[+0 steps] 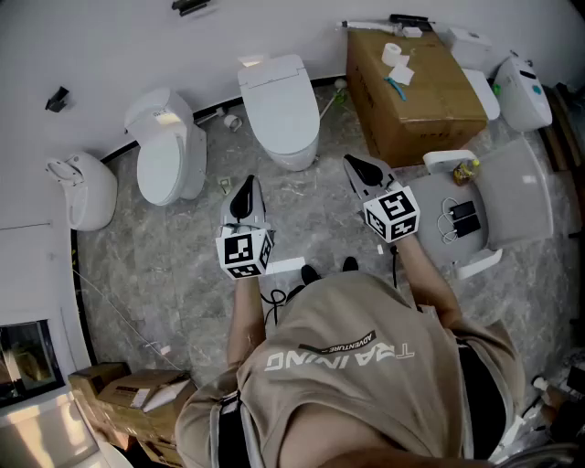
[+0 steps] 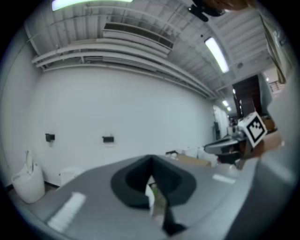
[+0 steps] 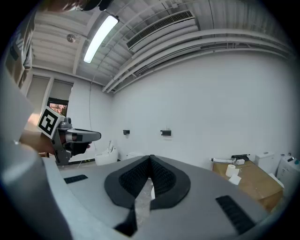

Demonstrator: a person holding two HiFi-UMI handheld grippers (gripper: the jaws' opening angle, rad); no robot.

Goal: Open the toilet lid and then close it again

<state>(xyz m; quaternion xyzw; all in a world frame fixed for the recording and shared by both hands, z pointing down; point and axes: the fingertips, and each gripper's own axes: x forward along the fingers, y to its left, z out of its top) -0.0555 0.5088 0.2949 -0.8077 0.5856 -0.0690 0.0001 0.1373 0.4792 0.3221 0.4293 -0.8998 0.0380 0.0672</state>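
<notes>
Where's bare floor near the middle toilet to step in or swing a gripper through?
Bare floor lies between the middle toilet, left gripper and right gripper. Another open patch sits before the left toilet. Crowded: beside the cardboard box, where white seat parts and cables lie.

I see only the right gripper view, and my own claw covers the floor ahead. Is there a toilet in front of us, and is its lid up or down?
Observer: Yes, a white oblong ceramic toilet stands at the wall ahead; its lid is down.
Operator: Does the left claw hold anything?
Observer: No, the left claw is shut and empty.
Operator: Do the claws touch the toilet?
Observer: No, the right claw and the left one stand apart from it, with grey marbled floor between.
</notes>
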